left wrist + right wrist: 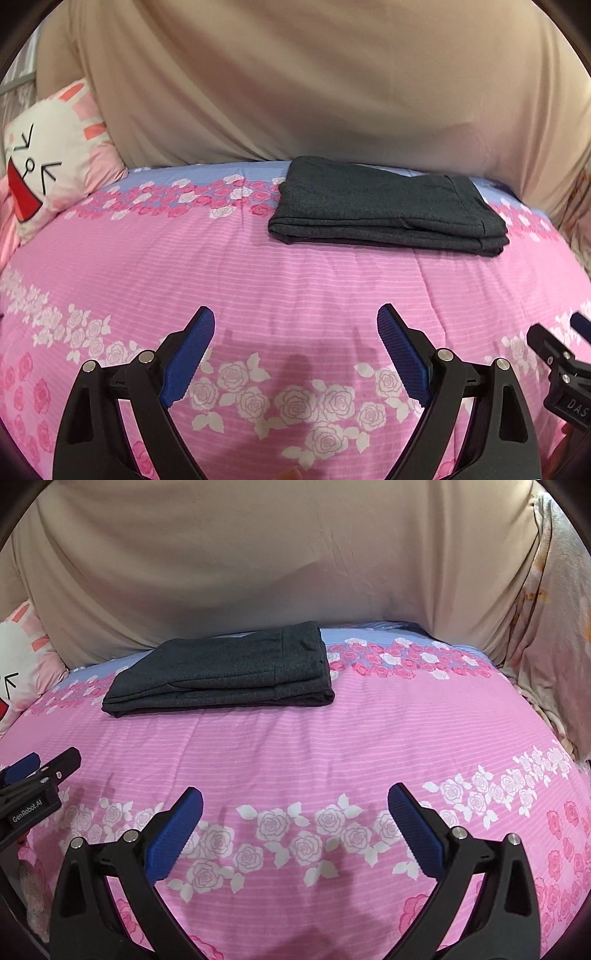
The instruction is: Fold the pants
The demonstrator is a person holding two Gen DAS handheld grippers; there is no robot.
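Pillow (48, 166) with a cartoon face sits at the bed's far left corner. Pants (388, 206), dark grey, lie folded into a flat rectangle near the bed's (295, 277) far edge, against the beige sheet (295, 92) hung behind. Stack looks neat: layers aligned along the near edge, nothing trailing. Task reads as finished or very nearly so.

Risks from here:
- A further fold or a nudge could shear the layers. The cover is soft and quilted, so the stack has no firm base to slide on.
- Pinching only the top layer would peel it open rather than lift the whole bundle.
- The pants' far edge is hard to see against the sheet; a loose flap there may be hidden, cannot tell.

Left gripper (295, 328): fingers spread wide, nothing between them, only the rose-print cover below. It hangs over the near part of the bed, angled downward, well apart from the pants.

Right gripper (295, 805): fingers likewise wide apart and empty, tilted downward over the near edge, beside the left one and level with it. Pants sit ahead and slightly left in its view, untouched.
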